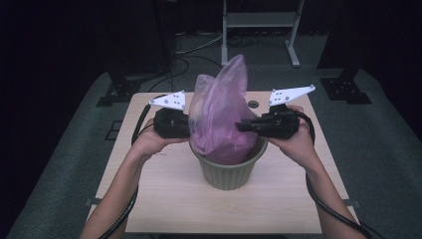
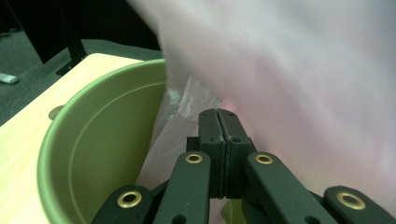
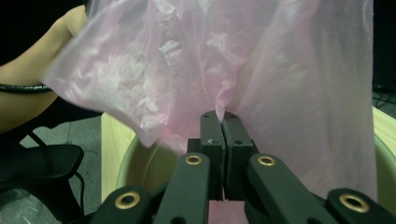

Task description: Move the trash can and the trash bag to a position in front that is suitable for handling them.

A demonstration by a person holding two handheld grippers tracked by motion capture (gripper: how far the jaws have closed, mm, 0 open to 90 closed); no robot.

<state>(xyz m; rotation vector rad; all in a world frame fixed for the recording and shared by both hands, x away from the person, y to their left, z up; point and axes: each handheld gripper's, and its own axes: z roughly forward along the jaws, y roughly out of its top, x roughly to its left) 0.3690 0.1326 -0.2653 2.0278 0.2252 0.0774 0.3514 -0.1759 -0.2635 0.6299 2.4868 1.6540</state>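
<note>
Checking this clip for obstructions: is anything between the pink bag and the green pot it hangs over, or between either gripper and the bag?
Nothing visible. The pink plastic bag already dips into the green pot. The left gripper and right gripper are both shut on its film, on opposite sides.
</note>
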